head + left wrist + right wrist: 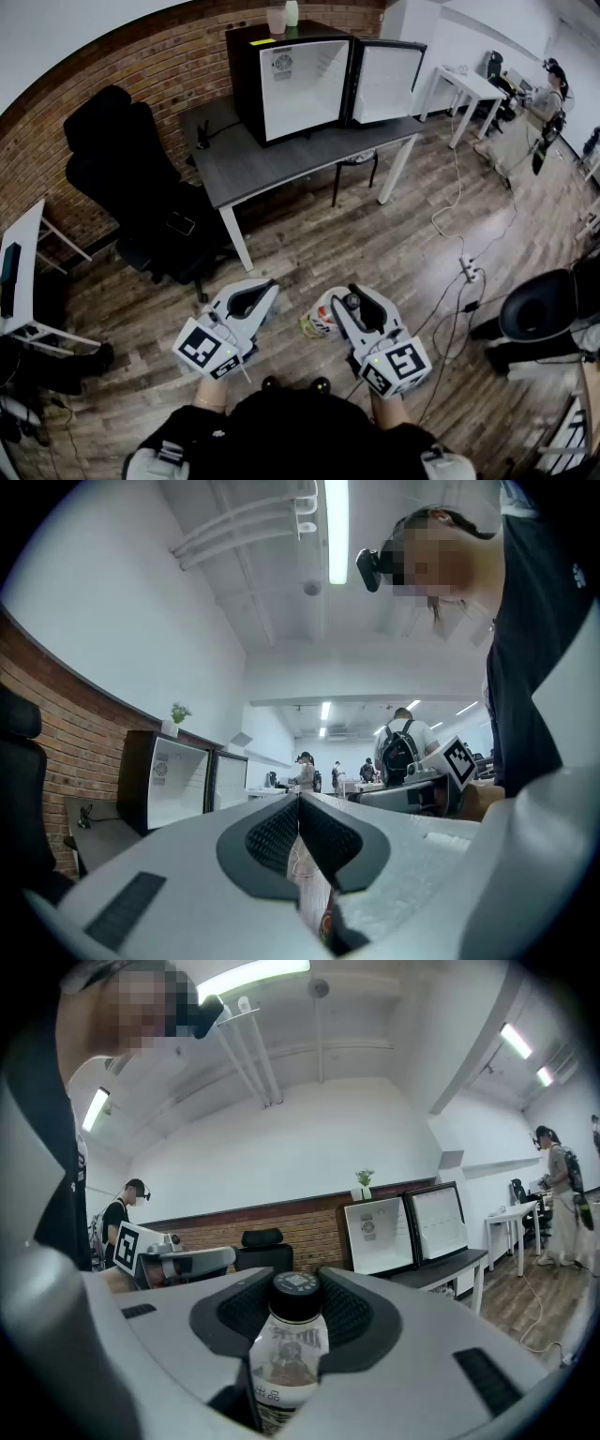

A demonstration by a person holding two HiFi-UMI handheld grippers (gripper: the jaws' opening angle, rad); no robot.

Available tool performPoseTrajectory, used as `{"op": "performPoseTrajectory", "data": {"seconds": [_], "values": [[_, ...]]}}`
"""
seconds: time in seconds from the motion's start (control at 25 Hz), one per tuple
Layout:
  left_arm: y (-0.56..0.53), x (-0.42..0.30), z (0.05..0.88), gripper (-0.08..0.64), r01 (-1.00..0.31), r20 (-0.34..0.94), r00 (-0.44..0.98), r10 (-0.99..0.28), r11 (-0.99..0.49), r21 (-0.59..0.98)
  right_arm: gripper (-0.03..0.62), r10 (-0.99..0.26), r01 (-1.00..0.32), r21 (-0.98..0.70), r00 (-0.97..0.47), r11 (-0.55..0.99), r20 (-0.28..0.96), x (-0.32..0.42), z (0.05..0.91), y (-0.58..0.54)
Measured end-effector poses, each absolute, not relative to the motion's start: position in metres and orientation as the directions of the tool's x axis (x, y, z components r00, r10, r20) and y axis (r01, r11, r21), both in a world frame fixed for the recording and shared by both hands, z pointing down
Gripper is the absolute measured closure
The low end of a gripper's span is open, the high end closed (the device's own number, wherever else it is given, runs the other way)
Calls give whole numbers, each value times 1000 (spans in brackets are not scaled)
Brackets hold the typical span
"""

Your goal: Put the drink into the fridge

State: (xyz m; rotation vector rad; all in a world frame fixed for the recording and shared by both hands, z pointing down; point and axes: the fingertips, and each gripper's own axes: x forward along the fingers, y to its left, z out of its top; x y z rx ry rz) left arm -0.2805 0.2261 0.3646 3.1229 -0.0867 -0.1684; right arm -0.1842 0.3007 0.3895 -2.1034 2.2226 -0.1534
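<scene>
The fridge (305,84) stands on a desk (281,167) with its door swung open, showing white inner walls. Well out in front of the fridge, the drink bottle (286,1354) is clamped between the right gripper's (298,1288) jaws. Equally far from the fridge, the left gripper (299,803) has its jaws pressed together.

Fridge (291,86) on table (246,167) ahead, chair (122,178) left of table, bottle (286,1358) within right gripper (354,302), left gripper (262,289) just to its left.

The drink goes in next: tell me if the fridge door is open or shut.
Open: the door is swung wide beside the fridge, whose white inside shows.
</scene>
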Motion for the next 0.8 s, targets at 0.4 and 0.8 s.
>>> {"op": "performPoseTrajectory", "data": {"seconds": [0.4, 0.8], "values": [[232, -275, 364, 557, -56, -103, 993, -56, -998, 1, 443, -998, -990, -130, -59, 59, -7, -179, 388, 305], [245, -260, 368, 557, -64, -78, 995, -64, -998, 3, 443, -999, -986, -162, -49, 50, -9, -158, 395, 319]]}}
